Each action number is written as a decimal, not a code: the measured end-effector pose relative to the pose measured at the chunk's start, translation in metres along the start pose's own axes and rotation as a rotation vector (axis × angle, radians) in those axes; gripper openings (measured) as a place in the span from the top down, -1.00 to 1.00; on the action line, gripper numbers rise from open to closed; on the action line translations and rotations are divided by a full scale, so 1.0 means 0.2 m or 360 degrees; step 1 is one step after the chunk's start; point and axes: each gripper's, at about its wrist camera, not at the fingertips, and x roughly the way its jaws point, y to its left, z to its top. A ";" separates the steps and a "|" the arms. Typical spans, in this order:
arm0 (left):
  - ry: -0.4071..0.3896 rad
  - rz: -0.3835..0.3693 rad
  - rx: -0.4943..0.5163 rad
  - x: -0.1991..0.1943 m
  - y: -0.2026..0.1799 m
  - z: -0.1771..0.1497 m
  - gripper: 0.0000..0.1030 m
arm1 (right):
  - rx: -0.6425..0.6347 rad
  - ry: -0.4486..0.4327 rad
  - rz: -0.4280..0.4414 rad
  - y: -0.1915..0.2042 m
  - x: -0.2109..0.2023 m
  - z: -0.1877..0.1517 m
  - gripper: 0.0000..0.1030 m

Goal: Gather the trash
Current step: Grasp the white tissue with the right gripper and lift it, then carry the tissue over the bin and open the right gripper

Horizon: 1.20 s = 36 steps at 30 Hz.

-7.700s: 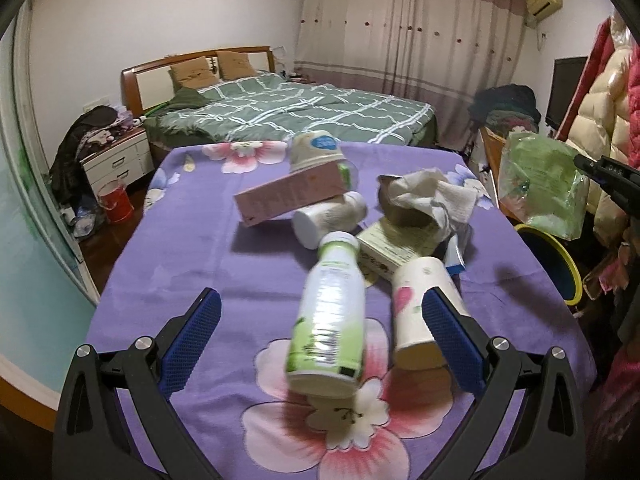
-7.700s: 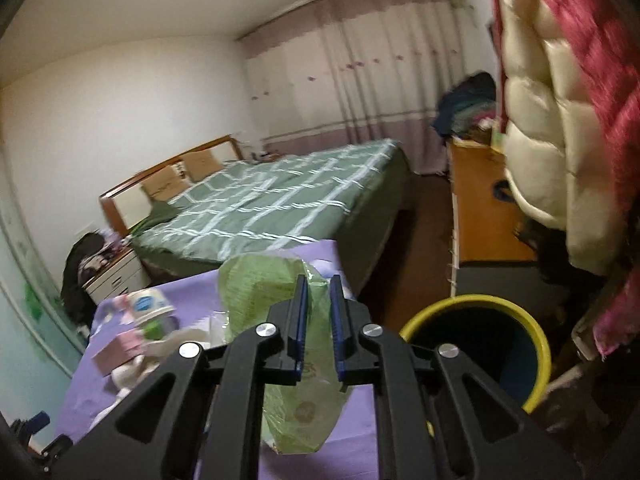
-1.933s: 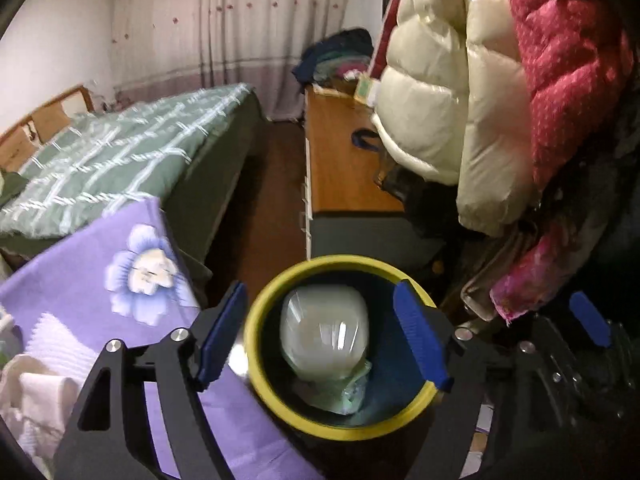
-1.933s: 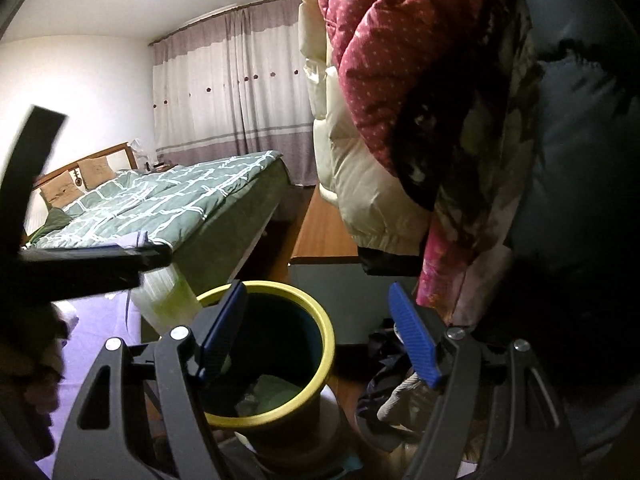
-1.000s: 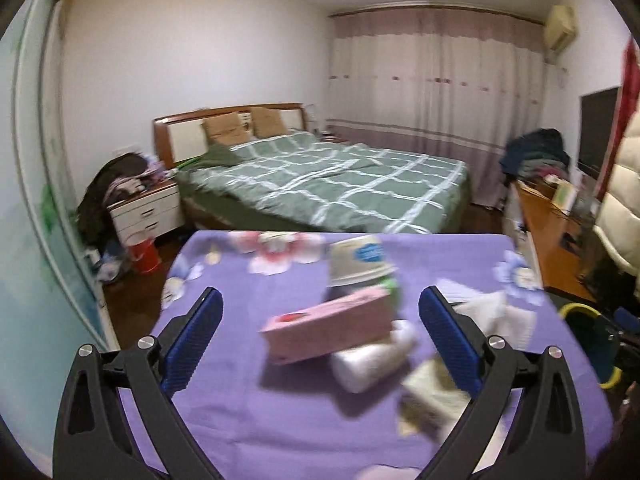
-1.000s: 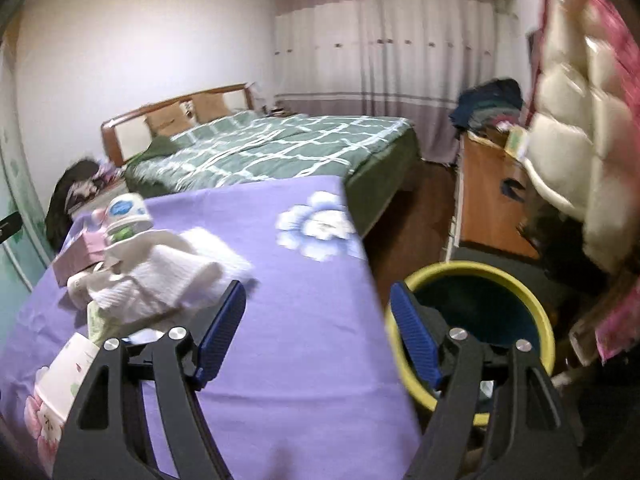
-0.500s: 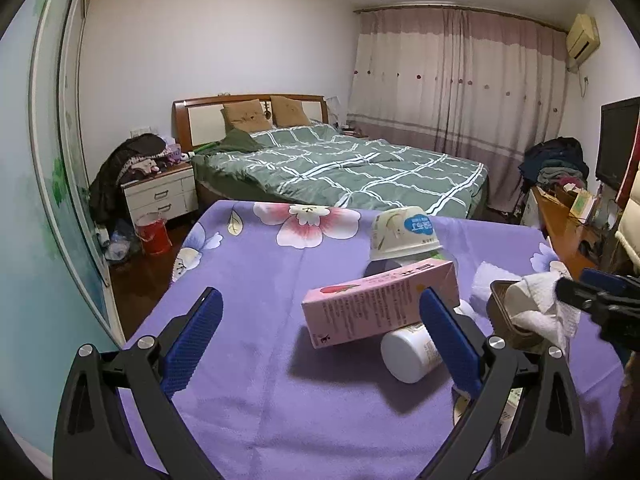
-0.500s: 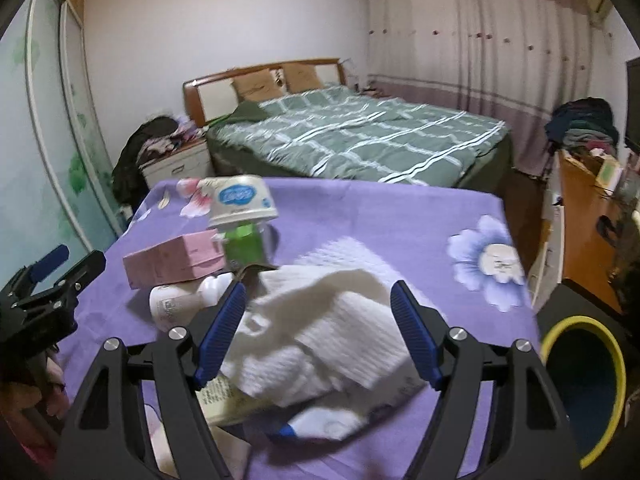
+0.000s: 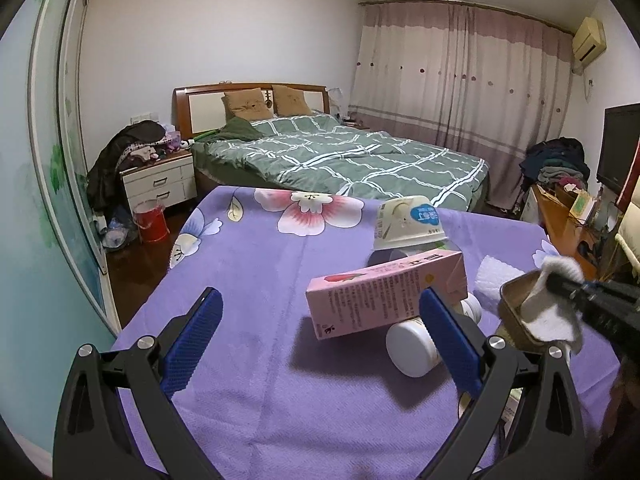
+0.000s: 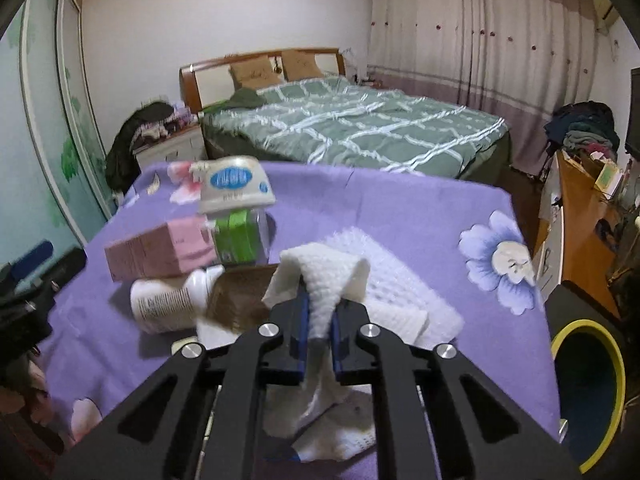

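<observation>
Jaws of the right gripper [image 10: 319, 330] pinch a white tissue [image 10: 326, 276]; the left gripper [image 9: 320, 338] hangs wide open, gripping nothing.

On the purple worktop [image 9: 256, 276] the tissue drapes out of a brown tin [image 9: 514, 312], with more white paper [image 10: 394, 294] spread just behind it. A pink carton [image 9: 384, 300] leans on a white bottle [image 9: 416, 340] lying on its side, and an upturned white cup [image 9: 410, 222] sits on a clear green-labelled bottle [image 10: 240, 238] beyond. The left gripper hovers over the cloth, its right finger [image 9: 448, 342] in front of the carton. A yellow-rimmed bin [image 10: 590, 392] stands on the floor off the worktop's right edge.
</observation>
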 end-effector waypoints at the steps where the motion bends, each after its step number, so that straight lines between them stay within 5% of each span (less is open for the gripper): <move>1: -0.0003 -0.0002 0.0001 0.00 0.00 0.00 -0.89 | 0.0008 -0.0013 0.0005 -0.01 -0.01 0.01 0.84; 8: 0.0020 -0.0013 0.0009 0.00 -0.02 -0.01 -0.89 | 0.0038 -0.0060 0.0065 -0.05 -0.14 0.08 0.83; 17: 0.0022 -0.0018 0.0025 -0.01 -0.05 -0.01 -0.89 | 0.0005 0.0075 0.0071 -0.01 -0.01 0.01 0.78; 21: 0.0019 -0.0024 0.0030 -0.01 -0.06 -0.01 -0.89 | 0.0011 0.0052 0.0041 -0.02 -0.02 0.00 0.32; 24: 0.0024 -0.0026 0.0040 0.00 -0.06 -0.01 -0.89 | 0.0005 0.0013 0.0031 -0.02 -0.05 0.01 0.26; 25: 0.0024 -0.0026 0.0041 -0.01 -0.06 -0.01 -0.89 | 0.0001 0.0011 0.0030 -0.02 -0.05 0.01 0.27; 27: 0.0022 -0.0027 0.0045 -0.01 -0.06 -0.01 -0.89 | -0.0016 0.0040 0.0042 -0.02 -0.04 0.01 0.79; 36: 0.0021 -0.0025 0.0046 -0.01 -0.07 -0.01 -0.89 | 0.0089 -0.0067 0.0085 -0.08 -0.14 0.05 0.97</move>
